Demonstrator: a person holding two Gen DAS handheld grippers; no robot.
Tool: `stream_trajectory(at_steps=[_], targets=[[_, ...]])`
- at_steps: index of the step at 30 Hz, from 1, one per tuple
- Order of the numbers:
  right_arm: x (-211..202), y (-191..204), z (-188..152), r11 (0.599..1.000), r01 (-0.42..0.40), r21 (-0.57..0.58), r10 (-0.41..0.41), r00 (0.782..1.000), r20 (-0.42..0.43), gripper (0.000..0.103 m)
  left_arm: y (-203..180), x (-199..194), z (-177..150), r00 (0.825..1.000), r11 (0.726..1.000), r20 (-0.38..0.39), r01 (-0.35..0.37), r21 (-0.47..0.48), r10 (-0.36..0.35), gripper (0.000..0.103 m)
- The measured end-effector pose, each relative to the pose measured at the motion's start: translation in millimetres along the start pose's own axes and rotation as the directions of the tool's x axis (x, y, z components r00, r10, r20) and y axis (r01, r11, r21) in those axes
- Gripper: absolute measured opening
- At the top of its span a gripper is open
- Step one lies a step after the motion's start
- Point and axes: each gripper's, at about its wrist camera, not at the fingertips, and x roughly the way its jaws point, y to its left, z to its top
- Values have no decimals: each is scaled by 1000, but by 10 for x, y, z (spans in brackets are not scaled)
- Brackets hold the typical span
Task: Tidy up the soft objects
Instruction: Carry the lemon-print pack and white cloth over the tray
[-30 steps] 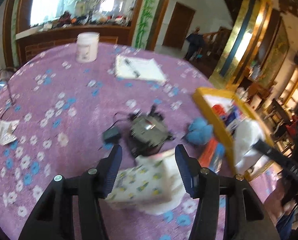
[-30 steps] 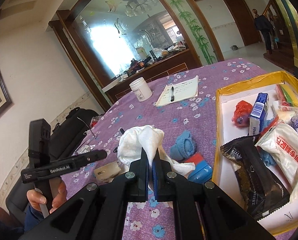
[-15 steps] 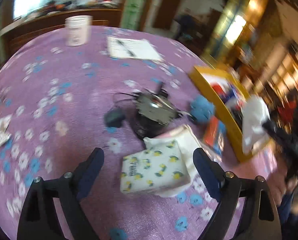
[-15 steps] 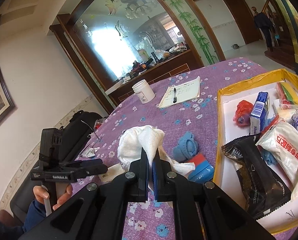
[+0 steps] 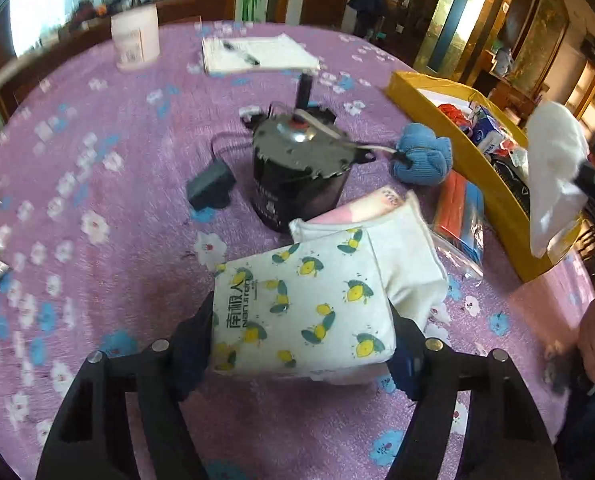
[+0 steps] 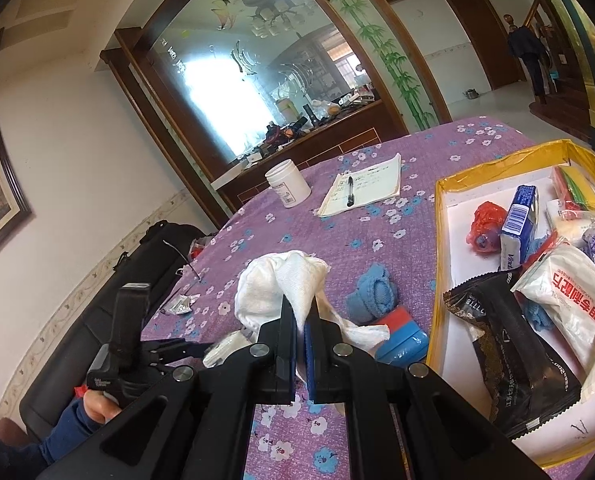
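"Purple floral tablecloth (image 5: 97, 184), two grippers: what is nearest the lens?" the desk asks.

"The left gripper (image 5: 301, 332). Its jaws have just been closing and now meet both sides of a lemon-print pack (image 5: 301, 304), which lies partly on a white pad (image 5: 409, 256). The grip goes across the pack's short width, probably because that is the span the jaws can take."

"And the other hand?"

"The right gripper (image 6: 300, 312) is clamped tight on a white cloth (image 6: 281, 280), held up off the table with its loose end hanging. That likely keeps it out of the way while the left works."

"Any room to move?"

"Tight beyond the pack. A black canister-like appliance (image 5: 297, 176) stands just behind the pad, its cord running toward a blue cloth ball (image 5: 421, 160). A red-and-blue packet (image 5: 457, 208) lies against the wall of the yellow tray (image 5: 493, 196), already crowded with packets. Straight up looks the clearest way out; whether the pad is snagged under the pack I cannot tell."

"Farther back?"

"Open cloth, then a notebook (image 5: 257, 54) and a white jar (image 5: 135, 40) near the far edge."
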Motion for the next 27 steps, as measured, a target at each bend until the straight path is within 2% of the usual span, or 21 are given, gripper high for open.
stream_trajectory(at_steps=[2, 7, 13, 20, 22, 23, 27], targets=[[-5, 3, 2, 1000, 0, -1, 0, 1000, 4, 4, -81, -53, -26, 999, 999, 26, -27, 29, 27, 71], [-19, 3, 3, 1000, 1, -1, -1, 1000, 7, 4, -112, -209, -19, 997, 999, 65, -43, 23, 42, 70], [-111, -75, 54, 999, 15, 30, -17, 999, 45, 4, -286, -462, 124, 991, 999, 131, 3, 37, -8, 71], [-447, -307, 201, 991, 48, 121, -64, 989, 133, 4, -764, -544, 437, 982, 992, 166, 72, 104, -89, 71], [-610, -361, 265, 988, 77, 133, -98, 982, 159, 4, -919, -532, 529, 978, 988, 169, 98, 122, -118, 71], [-707, -386, 311, 984, 122, 130, -143, 974, 173, 4, -998, -522, 576, 976, 985, 171, 111, 130, -133, 71], [-1021, -607, 545, 952, 258, 164, -289, 934, 210, 4, -1407, -371, 839, 968, 974, 166, 164, 155, -190, 71]])
